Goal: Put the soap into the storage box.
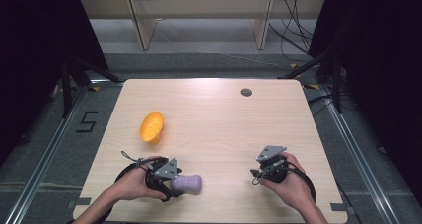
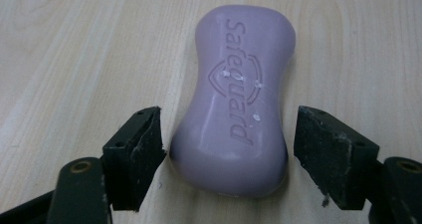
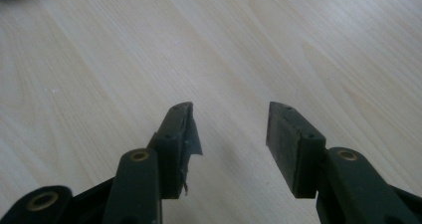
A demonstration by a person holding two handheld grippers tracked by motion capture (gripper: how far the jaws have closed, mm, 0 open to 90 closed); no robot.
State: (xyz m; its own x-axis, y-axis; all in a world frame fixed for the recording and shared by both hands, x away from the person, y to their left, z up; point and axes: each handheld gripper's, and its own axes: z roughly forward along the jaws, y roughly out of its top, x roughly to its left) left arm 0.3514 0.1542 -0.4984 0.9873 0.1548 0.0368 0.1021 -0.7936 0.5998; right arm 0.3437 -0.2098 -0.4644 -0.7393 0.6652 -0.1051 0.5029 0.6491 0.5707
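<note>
Pale wood-grain table (image 1: 219,114) is seen from above, set on grey flooring between dark curtains, with wooden furniture legs and loose cables beyond its far edge.

Soap (image 2: 239,99) is found lying flat on the table near its front edge, left of centre. It is a lilac bar, waisted in the middle, with the word "Safeguard" and a shield outline pressed into its upper face; a few small white specks are noted on that face. In the high view the soap (image 1: 188,184) is seen just ahead of the left gripper (image 1: 164,173).

Left gripper (image 2: 229,144) is held with its jaws spread, one on each side of the bar's near end. The jaw at the left of that view is just beside the bar; whether it touches cannot be told. The other stands clear of it.

An orange bowl (image 1: 152,127) is noted farther back on the left, tilted on its side, well apart from the soap. A small dark round fitting (image 1: 246,91) is set in the tabletop near the far edge.

Right gripper (image 3: 230,127) is held over bare wood at the right front, well apart from the soap, its jaws spread with nothing between them. The pad on one jaw is seen frayed at its edge.
</note>
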